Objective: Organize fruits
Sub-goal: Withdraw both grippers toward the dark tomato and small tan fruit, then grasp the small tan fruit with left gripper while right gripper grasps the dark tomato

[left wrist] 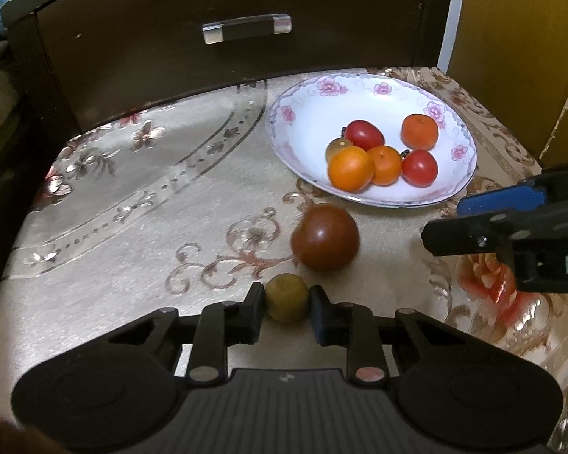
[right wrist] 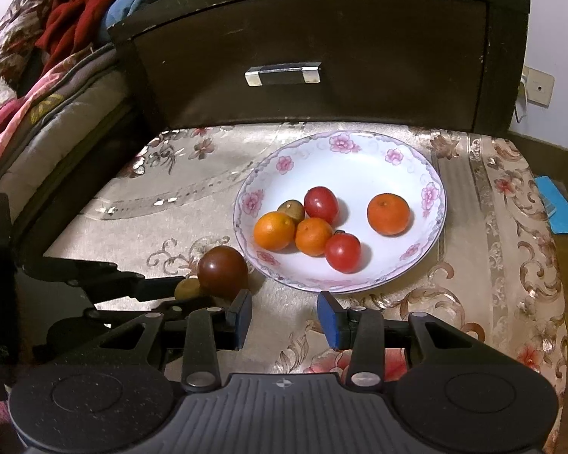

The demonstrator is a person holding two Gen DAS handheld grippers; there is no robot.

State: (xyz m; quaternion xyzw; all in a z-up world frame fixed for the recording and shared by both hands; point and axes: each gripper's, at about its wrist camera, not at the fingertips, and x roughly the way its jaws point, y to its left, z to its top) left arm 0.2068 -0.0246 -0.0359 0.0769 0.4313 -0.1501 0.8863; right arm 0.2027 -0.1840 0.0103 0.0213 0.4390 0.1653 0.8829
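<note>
L gripper (left wrist: pixel 287 302): clamped on small olive fruit (left wrist: pixel 286 302), on cloth at 7 o'clock of plate (left wrist: pixel 306 90).
R gripper (right wrist: pixel 285 316): jaws apart, nothing btwn.
Risk: olive fruit round, could squirt out on lift; dark tomato (left wrist: pixel 325 236) just beside at 1 o'clock, may get nudged & roll.
Count in plate: 3 orange, 2 red, 1 olive.
Off plate: 2.

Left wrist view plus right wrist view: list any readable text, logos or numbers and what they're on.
"D" – white letter on the body of the right tool, at the right edge of the left wrist view; whatever follows is cut off by the frame.
Small white emblem, no letters – on the ribbed housing of the left tool.
Small round cross mark, no letters – on the right tool's ribbed housing.
Plate: pink flower pattern only, no text.
</note>
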